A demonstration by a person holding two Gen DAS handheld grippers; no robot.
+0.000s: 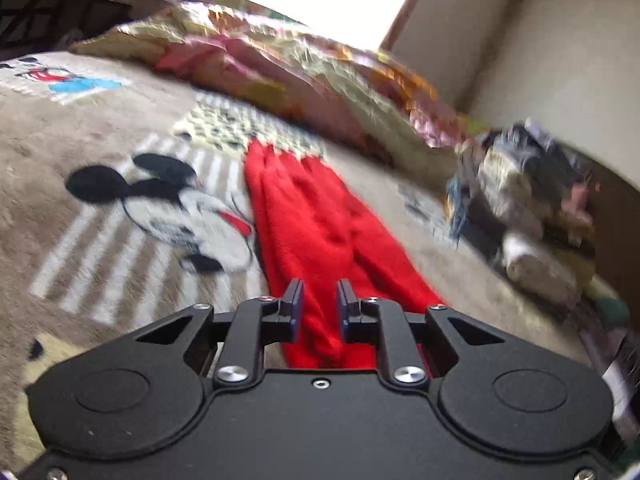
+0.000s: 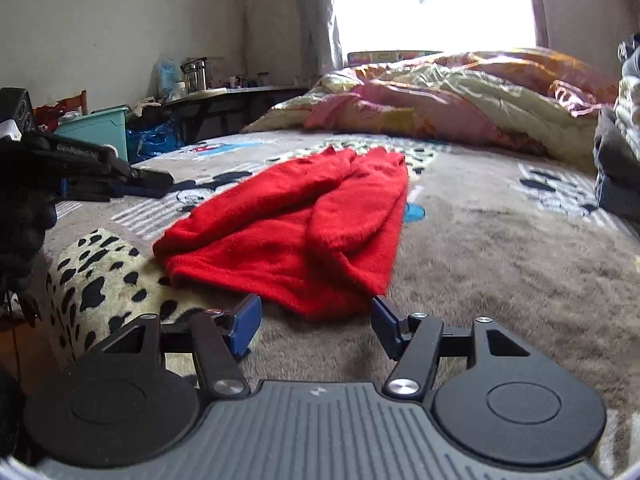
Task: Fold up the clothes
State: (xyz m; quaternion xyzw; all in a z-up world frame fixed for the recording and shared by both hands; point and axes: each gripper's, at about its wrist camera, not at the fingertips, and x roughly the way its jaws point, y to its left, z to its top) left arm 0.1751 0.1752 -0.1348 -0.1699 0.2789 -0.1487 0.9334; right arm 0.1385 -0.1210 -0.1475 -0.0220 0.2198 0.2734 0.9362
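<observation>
A red fleece garment (image 2: pixel 304 224) is seen laid out lengthwise on the cartoon-print bed blanket (image 2: pixel 500 248), already folded into a long strip. The left gripper (image 1: pixel 318 300) is held over its near end, jaws narrowed but with a gap showing; whether cloth is pinched cannot be told. The right gripper (image 2: pixel 316 320) is kept spread just short of the garment's near edge, nothing between its pads. A teal bin (image 2: pixel 100 128) is glimpsed far left, contents unreadable. A rumpled quilt (image 2: pixel 460 92) is heaped at the far side.
</observation>
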